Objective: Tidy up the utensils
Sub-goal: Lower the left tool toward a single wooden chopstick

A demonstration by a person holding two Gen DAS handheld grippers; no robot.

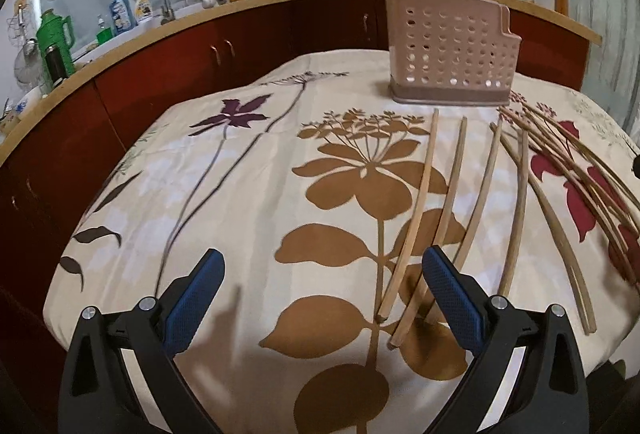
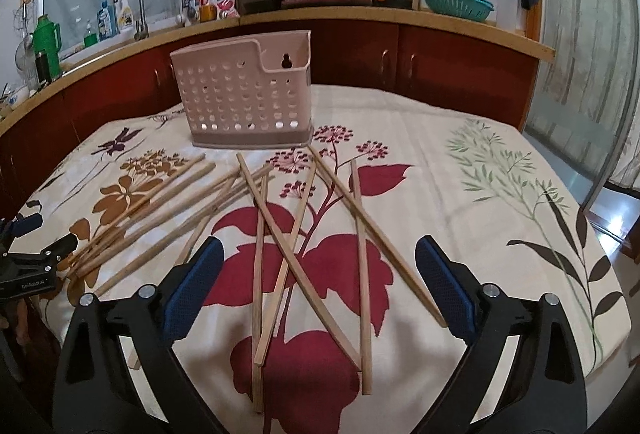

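The left gripper [image 1: 324,298] hung over the near edge of the table [image 1: 248,193], jaws spread with nothing between the pads; the near ends of two chopsticks [image 1: 412,209] lay just inside its right finger [image 1: 452,298], contact unclear. The right gripper [image 2: 320,286] also stood wide, empty, above a crossed heap of chopsticks [image 2: 304,246] on the red flower print near the table's front edge. More sticks fanned toward the left edge, their count hard to tell where they overlapped. The perforated pink holder [image 2: 244,97] stood upright toward the far edge, its inside hidden. Both grippers' bodies were cut off below.
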